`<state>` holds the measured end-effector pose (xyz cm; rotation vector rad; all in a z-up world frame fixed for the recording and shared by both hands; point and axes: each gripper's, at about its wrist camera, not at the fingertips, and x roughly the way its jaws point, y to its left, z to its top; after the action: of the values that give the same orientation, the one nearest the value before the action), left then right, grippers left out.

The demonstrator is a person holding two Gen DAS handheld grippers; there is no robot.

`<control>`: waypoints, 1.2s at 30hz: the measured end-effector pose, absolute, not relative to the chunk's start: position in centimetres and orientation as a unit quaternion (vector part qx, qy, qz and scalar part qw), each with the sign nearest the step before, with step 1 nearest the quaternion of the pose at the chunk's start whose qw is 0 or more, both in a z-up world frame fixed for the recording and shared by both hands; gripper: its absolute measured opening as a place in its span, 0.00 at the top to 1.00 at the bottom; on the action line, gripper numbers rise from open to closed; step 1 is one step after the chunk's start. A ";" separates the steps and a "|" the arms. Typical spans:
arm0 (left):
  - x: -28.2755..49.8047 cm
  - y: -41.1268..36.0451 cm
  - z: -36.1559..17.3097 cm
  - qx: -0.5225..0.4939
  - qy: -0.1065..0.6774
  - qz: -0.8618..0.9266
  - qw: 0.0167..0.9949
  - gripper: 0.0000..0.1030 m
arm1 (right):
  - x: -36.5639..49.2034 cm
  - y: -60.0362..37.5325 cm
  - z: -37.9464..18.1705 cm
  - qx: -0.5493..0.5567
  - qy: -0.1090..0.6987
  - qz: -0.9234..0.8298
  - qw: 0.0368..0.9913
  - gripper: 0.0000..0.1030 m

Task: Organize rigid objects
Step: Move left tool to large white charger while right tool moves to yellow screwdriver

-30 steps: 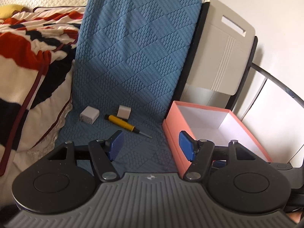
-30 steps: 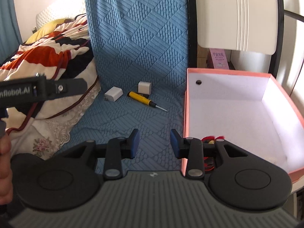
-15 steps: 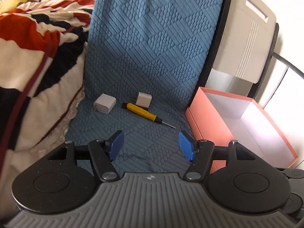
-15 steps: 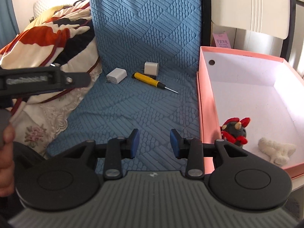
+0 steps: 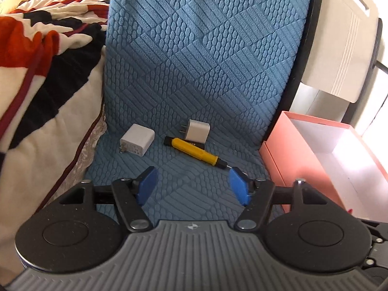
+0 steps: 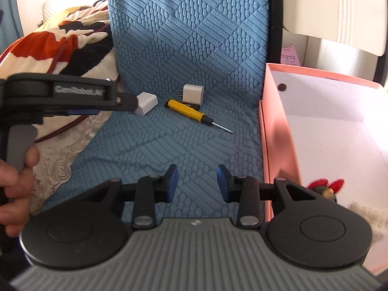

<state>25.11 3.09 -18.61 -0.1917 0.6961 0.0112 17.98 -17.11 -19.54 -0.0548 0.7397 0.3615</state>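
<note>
A yellow screwdriver lies on the blue quilted mat, between a flat white charger on the left and a small white plug adapter behind it. My left gripper is open and empty, just short of the screwdriver's tip. My right gripper is open and empty, further back over the mat. The screwdriver, charger and adapter also show in the right wrist view. The left gripper's body partly hides the charger there.
An open pink box stands right of the mat; it holds a red-and-black toy and a white fuzzy item. The box also shows in the left wrist view. A striped blanket lies on the left. A white board leans behind.
My left gripper has moved forward and left toward the screwdriver and chargers, which now look larger. My right gripper has moved forward a little. Both stay open.
</note>
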 end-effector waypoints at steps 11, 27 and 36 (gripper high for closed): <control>28.7 3.6 -21.0 -0.085 0.345 0.020 0.934 0.25 | 21.5 -16.0 -20.5 -0.022 0.363 0.188 0.912 0.62; 37.0 6.4 -23.7 -0.094 0.394 0.022 0.914 0.25 | 28.8 -14.0 -22.8 -0.059 0.376 0.176 0.908 0.62; 40.9 9.8 -24.7 -0.100 0.415 0.022 0.904 0.25 | 32.7 -12.6 -23.2 -0.075 0.382 0.213 0.896 0.62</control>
<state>40.85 9.75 -24.72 -0.2059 0.8574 0.0459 32.72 -12.62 -23.22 -0.1552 0.7907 0.4408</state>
